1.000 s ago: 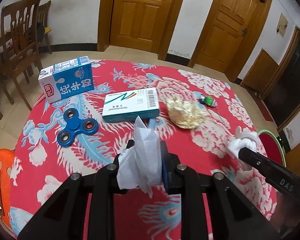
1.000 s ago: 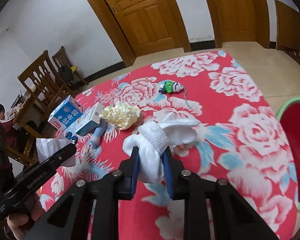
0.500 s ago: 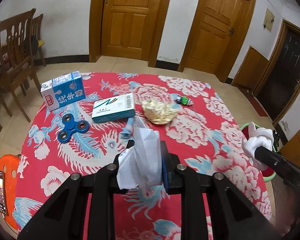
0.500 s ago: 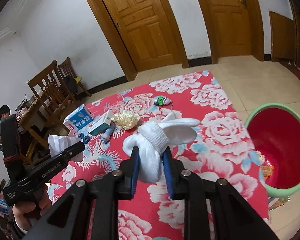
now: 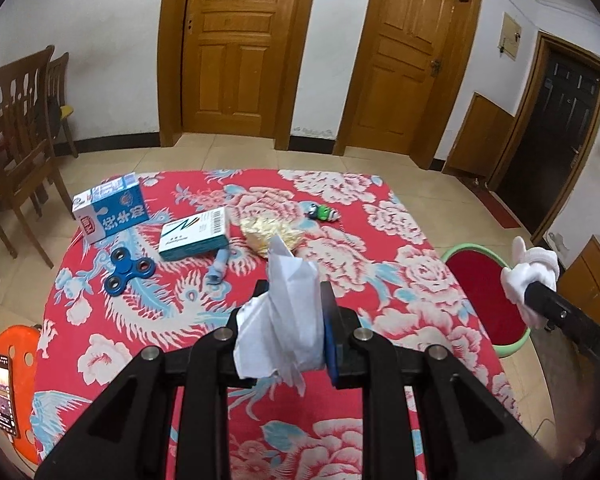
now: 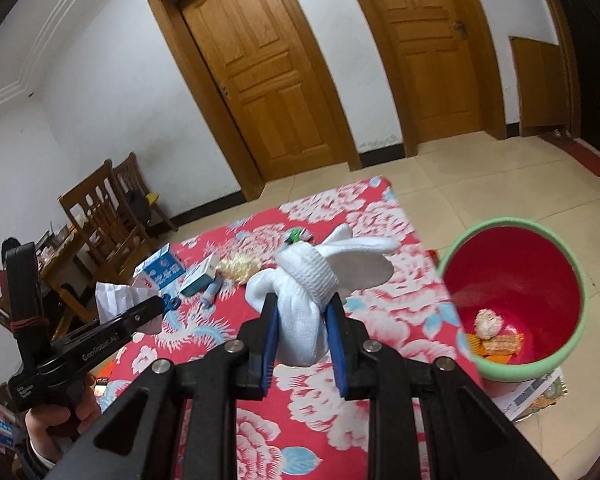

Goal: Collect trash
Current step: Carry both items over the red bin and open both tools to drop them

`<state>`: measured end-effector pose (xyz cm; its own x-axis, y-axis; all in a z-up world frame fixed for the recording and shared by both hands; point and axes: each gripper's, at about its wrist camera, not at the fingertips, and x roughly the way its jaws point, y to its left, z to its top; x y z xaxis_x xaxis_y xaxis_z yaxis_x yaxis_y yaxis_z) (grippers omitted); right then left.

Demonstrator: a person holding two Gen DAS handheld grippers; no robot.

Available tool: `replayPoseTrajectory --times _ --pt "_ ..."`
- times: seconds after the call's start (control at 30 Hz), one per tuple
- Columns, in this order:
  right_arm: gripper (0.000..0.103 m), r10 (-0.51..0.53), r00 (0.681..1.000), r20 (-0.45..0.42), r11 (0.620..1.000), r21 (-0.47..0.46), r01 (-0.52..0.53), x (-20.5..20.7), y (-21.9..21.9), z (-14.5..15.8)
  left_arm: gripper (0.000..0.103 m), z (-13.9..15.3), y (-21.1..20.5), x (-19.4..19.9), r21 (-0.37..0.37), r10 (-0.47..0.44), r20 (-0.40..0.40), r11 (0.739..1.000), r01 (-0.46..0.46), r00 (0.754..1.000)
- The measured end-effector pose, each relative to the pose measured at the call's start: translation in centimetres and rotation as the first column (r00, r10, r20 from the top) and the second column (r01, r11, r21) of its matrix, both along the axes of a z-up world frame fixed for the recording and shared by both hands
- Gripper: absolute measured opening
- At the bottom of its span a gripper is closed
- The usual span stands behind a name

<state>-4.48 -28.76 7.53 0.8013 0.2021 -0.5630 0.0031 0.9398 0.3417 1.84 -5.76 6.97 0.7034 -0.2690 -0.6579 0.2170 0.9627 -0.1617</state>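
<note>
My left gripper is shut on a crumpled white tissue and hangs above the near part of the red floral table. A white knitted glove is pinched in my right gripper, which is raised over the table's right side. To its right, on the floor, stands a bin with a green rim and a red inside, holding a few wrappers. In the left wrist view the glove hovers by the bin's rim. The right wrist view shows the tissue at the left.
On the table lie a blue milk carton, a teal and white box, a blue fidget spinner, a small blue tube, a yellow crumpled wrapper and a green toy. An orange stool and wooden chairs stand left.
Both grippers have risen and drawn back from the table with their loads. The right one has swung toward the bin, whose inside now shows.
</note>
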Motion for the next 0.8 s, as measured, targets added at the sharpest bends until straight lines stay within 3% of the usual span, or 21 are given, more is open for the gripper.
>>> replayPoseTrajectory --times 0.43,0.8 --pt "0.026 -0.136 0.990 0.028 0.990 -0.022 0.137 -2.6 -4.2 0.7 0.023 2.5 -5.7 -0.3 0.022 -0.130 0.043 0.991 0.129 0.991" --pt "0.026 -0.239 0.971 0.003 0.971 -0.009 0.239 -3.4 -8.3 -1.1 0.023 1.3 -11.9 0.8 0.066 -0.238 0.010 0.969 0.237 0.971"
